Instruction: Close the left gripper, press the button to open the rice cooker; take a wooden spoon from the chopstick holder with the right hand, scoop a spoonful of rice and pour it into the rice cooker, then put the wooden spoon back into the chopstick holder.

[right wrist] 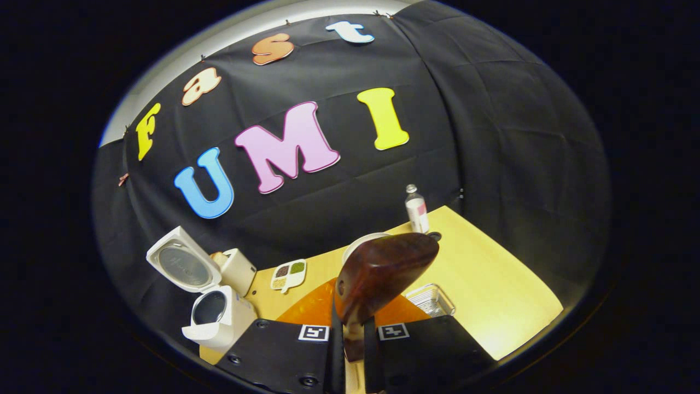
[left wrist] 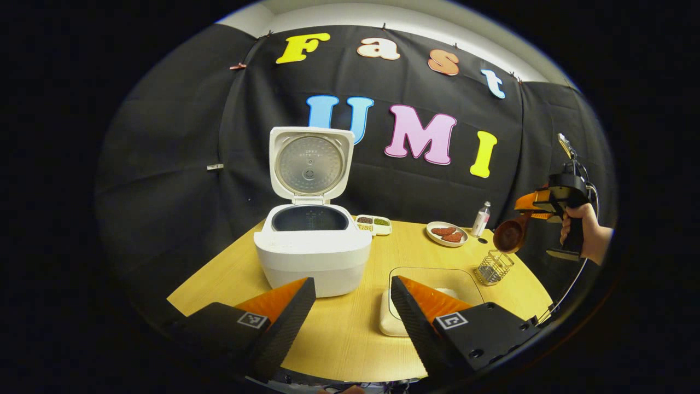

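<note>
Rice cooker (left wrist: 311, 246) sits on desk (left wrist: 350, 334) w/ lid up, inner pot exposed; L gripper (left wrist: 353, 306) hangs low in front of it, jaws wide apart, nothing between them. R gripper (right wrist: 354, 342), held by a hand (left wrist: 582, 232), has jaws clamped on handle of wooden spoon (right wrist: 383, 273), bowl raised in air just above wire chopstick holder (left wrist: 493, 267) at desk's right side. Rice tray (left wrist: 432, 287) lies between cooker & holder, partly behind L jaw; plate (left wrist: 447, 233) and bottle (left wrist: 481, 219) near back edge.
</note>
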`<state>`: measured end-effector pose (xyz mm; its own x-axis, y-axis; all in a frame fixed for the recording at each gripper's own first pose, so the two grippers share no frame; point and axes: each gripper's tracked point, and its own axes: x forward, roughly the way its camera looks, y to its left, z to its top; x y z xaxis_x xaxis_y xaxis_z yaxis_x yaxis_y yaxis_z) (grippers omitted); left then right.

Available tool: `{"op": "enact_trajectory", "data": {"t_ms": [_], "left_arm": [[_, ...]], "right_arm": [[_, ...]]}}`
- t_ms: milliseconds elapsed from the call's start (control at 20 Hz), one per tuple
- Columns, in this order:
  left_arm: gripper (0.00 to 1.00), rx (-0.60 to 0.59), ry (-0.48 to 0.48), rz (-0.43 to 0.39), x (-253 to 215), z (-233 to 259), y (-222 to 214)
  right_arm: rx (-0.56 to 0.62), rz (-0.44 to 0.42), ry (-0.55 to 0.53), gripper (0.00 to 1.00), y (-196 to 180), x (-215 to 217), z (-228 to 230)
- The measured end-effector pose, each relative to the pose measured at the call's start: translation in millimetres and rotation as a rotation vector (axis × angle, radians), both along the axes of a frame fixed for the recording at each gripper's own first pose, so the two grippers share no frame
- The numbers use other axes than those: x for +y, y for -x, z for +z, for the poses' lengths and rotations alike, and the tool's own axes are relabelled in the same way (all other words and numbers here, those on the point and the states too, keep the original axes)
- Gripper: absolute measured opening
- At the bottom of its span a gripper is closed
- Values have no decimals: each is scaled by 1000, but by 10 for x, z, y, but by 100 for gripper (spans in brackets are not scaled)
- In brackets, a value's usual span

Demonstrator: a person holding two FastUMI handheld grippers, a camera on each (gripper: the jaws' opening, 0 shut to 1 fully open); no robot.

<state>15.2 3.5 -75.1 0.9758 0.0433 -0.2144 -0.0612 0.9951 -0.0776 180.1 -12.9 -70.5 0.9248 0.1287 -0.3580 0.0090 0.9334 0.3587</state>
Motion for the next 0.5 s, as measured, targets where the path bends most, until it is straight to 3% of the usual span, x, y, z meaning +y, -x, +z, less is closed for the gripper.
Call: {"op": "enact_trajectory", "data": {"t_ms": [200,500], "left_arm": [[96,0,-16,7,280,-92,66],[96,26,12,16,521,-218,184]], "right_arm": [[6,78,-20,18,178,571,-91],[62,169,38,18,419,1126,-552]]}}
